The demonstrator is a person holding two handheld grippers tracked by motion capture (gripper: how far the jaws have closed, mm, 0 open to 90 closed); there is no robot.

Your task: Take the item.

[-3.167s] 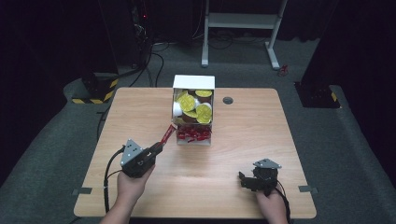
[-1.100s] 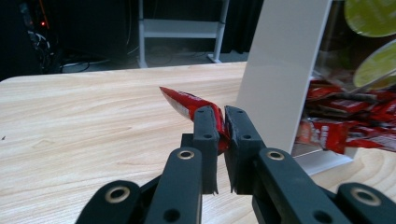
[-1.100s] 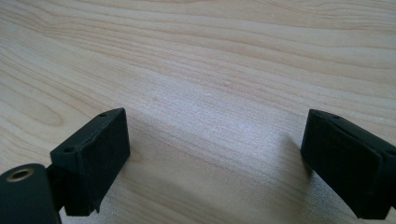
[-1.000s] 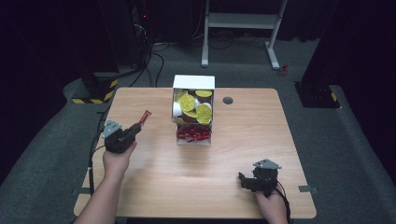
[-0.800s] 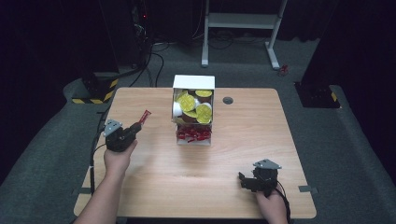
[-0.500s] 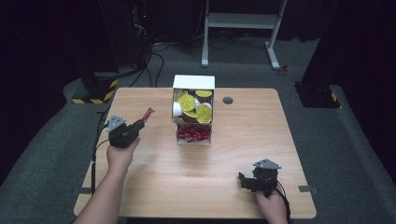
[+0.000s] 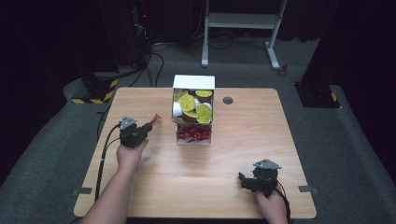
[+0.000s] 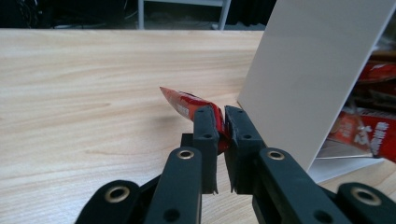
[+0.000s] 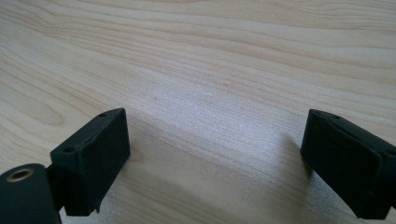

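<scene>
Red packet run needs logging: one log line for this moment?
left gripper: shut on red packet | right gripper: open, idle | box: upright

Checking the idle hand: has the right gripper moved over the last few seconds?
No. The right gripper stays near the table's front right edge, jaws open.

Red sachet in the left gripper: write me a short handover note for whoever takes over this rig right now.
Left gripper: shut on the red sachet, held just above the table, left of the white box.
Right gripper: open, holding nothing, low over the table near its front right corner.
Things: the white box stands mid-table with yellow-lidded cups in its upper part and more red sachets in its lower tray.
Done: one sachet is out of the box and in the gripper.
Left: probably set this sachet down on the table, then go back for the others. Where it should go cannot be told.
</scene>
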